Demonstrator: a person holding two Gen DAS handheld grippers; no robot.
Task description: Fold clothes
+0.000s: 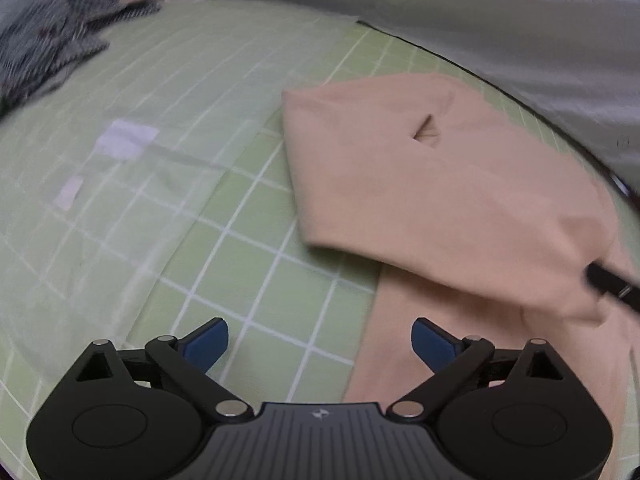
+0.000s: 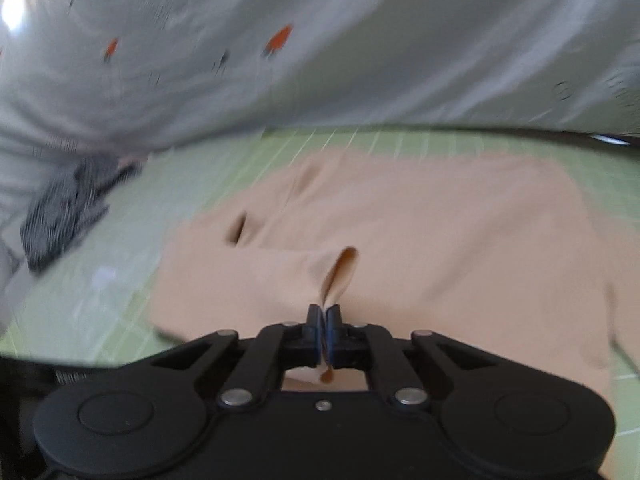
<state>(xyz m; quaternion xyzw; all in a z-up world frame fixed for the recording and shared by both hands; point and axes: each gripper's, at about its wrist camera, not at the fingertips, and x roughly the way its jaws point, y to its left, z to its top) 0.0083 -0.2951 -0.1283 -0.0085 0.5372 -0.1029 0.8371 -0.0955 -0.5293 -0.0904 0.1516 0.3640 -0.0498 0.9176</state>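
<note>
Your right tool pinches the peach garment; your left tool is spread wide and empty.

A pale grey sheet (image 2: 320, 40) backs the green grid mat (image 1: 224, 208), on which the peach garment (image 1: 420, 184) lies partly folded, with a dark patterned cloth (image 1: 44, 48) at the far left. Your left gripper (image 1: 320, 340) hovers at the garment's edge; your right gripper (image 2: 323, 320) is pressed together on a raised fold.

— What is that soft, peach-coloured cloth top (image 2: 420, 240)?
— It lies on the green mat with white squares (image 1: 240, 248), partly folded over itself. One edge is pinched up into a little ridge.
</note>
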